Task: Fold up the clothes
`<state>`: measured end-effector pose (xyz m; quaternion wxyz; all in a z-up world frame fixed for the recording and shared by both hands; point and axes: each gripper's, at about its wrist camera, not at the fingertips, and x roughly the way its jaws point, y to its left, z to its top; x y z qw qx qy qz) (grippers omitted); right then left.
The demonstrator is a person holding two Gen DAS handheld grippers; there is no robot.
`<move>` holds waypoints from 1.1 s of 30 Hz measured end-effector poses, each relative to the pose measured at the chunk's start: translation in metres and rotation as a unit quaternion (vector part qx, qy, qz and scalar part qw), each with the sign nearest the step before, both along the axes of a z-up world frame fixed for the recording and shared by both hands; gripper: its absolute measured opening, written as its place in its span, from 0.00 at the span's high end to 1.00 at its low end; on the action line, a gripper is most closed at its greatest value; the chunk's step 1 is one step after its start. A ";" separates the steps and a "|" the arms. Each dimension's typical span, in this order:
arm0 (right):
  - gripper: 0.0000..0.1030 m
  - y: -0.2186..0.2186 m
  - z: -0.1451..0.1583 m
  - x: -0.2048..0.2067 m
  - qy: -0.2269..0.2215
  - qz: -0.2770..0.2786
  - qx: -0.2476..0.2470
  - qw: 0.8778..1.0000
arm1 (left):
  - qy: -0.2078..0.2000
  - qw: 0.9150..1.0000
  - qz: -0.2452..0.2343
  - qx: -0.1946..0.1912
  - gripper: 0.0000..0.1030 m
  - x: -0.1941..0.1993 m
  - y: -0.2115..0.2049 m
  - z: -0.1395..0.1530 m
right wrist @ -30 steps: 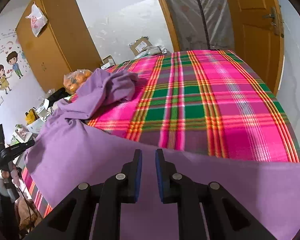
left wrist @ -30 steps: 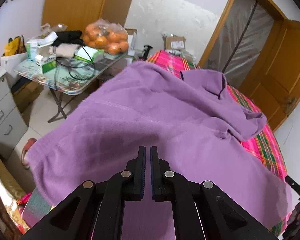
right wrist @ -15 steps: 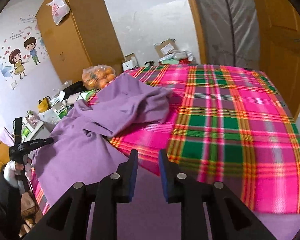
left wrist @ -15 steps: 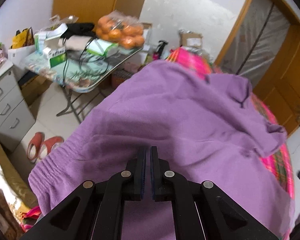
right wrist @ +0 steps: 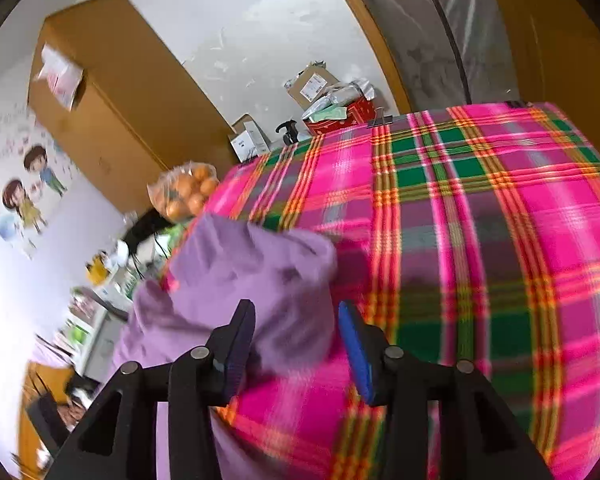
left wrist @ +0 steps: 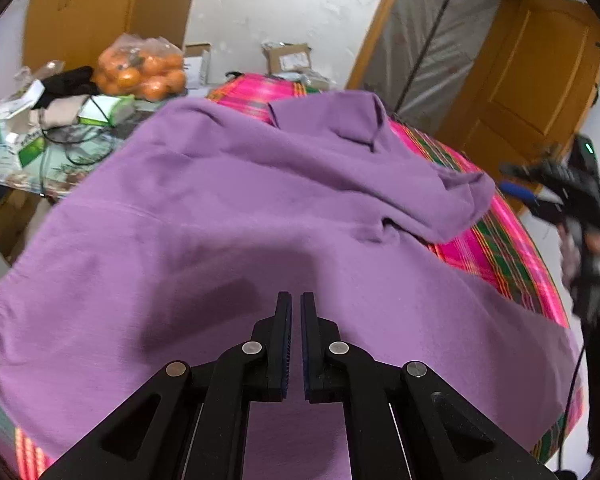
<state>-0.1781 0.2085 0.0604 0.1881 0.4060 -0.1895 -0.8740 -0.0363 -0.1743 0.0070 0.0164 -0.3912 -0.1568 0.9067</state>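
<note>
Purple garment [left wrist: 260, 208] lies spread over plaid bed [right wrist: 480, 240], one end bunched. Left tool [left wrist: 296, 312] nearly closed, seemingly pinching near hem; view unclear. Right tool [right wrist: 296, 320] gapes wide, empty, facing bunched end. Step: gathering for fold. Next: right tool must grip cloth

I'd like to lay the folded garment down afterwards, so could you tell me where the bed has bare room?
The plaid bedspread lies bare on its right side, from the purple garment across to the door-side edge and up to the red box at the far end. The left side is covered by the garment. The side table with the bag of oranges is crowded.
</note>
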 end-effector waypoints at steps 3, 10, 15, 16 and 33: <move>0.54 -0.004 -0.008 -0.030 -0.019 0.007 0.010 1.000 | -0.005 1.000 -0.016 0.001 0.96 -0.004 0.012 -0.008; 0.92 -0.017 -0.035 -0.060 -0.063 0.033 0.042 0.997 | 0.006 1.000 -0.017 0.016 0.96 -0.004 0.012 -0.012; 0.92 -0.040 0.000 -0.009 -0.003 0.090 0.002 0.996 | 0.011 0.999 -0.016 0.025 0.96 -0.004 0.010 -0.013; 0.92 -0.050 0.005 0.005 0.002 0.113 0.001 0.994 | 0.011 0.999 -0.016 0.026 0.96 -0.004 0.010 -0.013; 0.57 -0.121 0.047 0.021 0.044 0.207 0.065 0.975 | 0.014 0.999 -0.014 0.040 0.96 -0.004 0.007 -0.015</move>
